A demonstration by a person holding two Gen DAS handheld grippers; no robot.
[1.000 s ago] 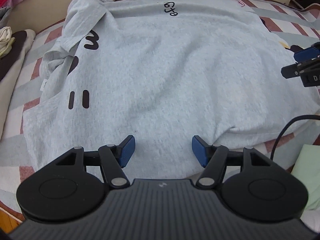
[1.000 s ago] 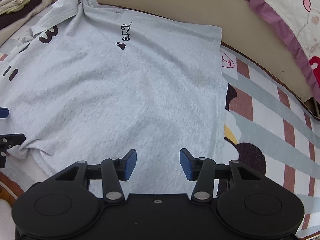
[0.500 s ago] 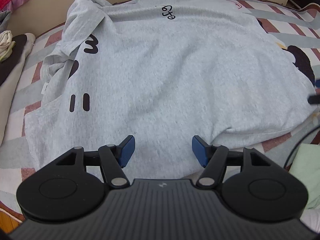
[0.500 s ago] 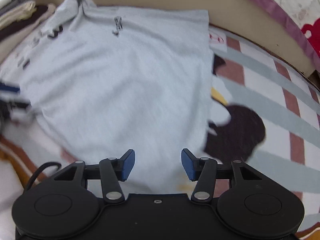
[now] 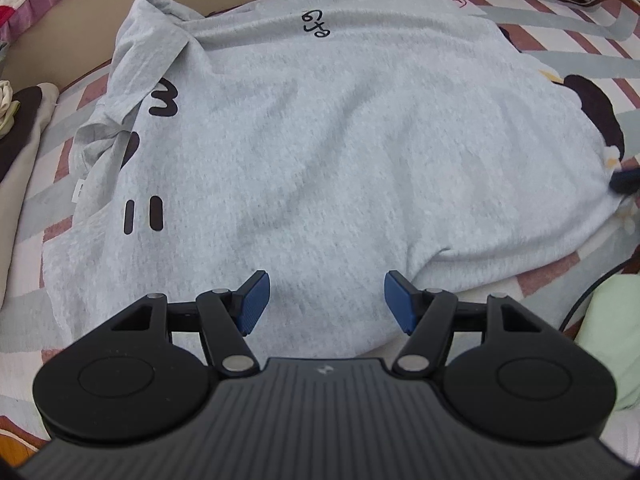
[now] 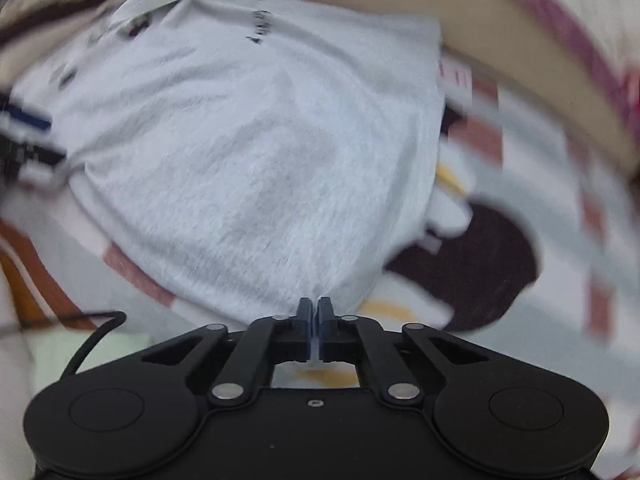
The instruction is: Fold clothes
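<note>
Since a fold needs a lifted edge, the light grey printed T-shirt [image 6: 256, 152] is pinched by the right tongs [image 6: 314, 316]; the left tongs [image 5: 326, 300] are kept wide, empty.

**Print on the shirt**

Ahead of my left tongs, the grey T-shirt [image 5: 320, 160] carries a bold black "3" [image 5: 163, 103] at far left and a small cursive mark [image 5: 316, 24] I can't read. Its white tag [image 5: 79, 192] is illegible.

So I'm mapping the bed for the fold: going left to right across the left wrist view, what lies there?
Dark and beige clothes pile → grey T-shirt → dark cartoon print on the bedsheet → pale green cloth.
</note>
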